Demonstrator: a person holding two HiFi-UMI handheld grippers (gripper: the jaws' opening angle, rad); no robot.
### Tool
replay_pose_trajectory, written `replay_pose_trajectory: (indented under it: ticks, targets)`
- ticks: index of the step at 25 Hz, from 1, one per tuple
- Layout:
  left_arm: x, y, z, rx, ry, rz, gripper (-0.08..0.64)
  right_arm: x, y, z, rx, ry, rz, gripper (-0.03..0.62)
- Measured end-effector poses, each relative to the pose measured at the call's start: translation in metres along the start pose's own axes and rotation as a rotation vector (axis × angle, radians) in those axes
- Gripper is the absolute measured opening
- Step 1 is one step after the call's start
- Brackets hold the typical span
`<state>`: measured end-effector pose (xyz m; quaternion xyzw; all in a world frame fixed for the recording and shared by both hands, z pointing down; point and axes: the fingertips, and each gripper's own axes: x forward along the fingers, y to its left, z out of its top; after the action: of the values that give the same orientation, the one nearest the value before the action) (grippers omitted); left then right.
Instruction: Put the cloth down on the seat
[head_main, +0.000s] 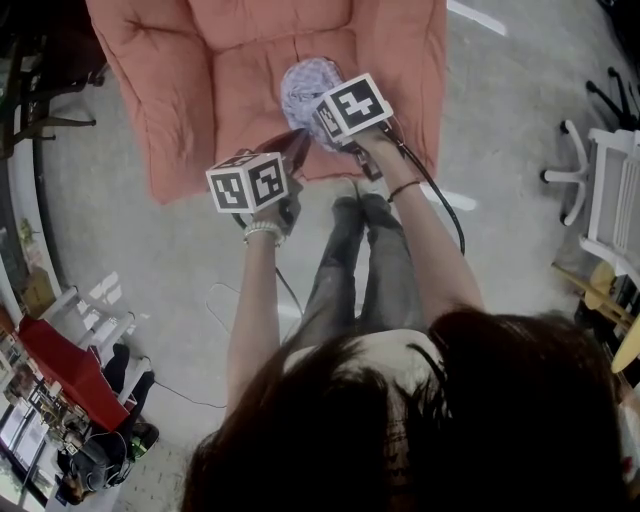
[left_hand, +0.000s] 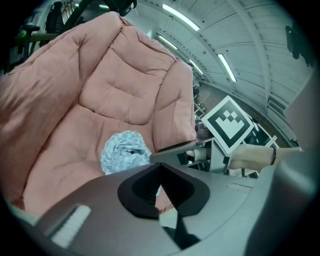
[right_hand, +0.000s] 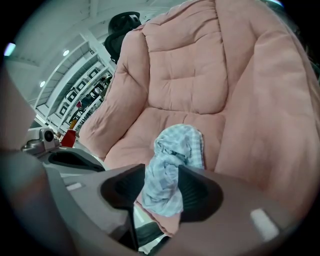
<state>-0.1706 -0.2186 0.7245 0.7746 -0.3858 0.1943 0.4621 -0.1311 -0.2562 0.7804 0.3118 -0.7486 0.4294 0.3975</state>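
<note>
In the head view, the cloth is partly covered by the marker cube of the right gripper, and the armchair is cut off at the top edge. The cloth's lower edge is hidden behind the left gripper in its own view.

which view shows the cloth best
right gripper view: the cloth fills the centre, checks and folds clear, between open jaws. left gripper view shows it smaller, bunched on the seat. head view: partly behind a marker cube.
</note>
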Motion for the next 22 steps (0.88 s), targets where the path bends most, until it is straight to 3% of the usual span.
replay_pose_trajectory:
  ticks: [8, 22]
  targets:
    - [-0.007, -0.009, 0.007, -0.006, -0.012, 0.005, 0.005, -0.016, 0.011, -0.004, 0.061, -0.030, 0.087, 0.194]
    - [-0.053, -0.057, 0.025, -0.014, -0.064, 0.002, 0.005, -0.107, 0.047, 0.016, 0.131, -0.261, 0.154, 0.133]
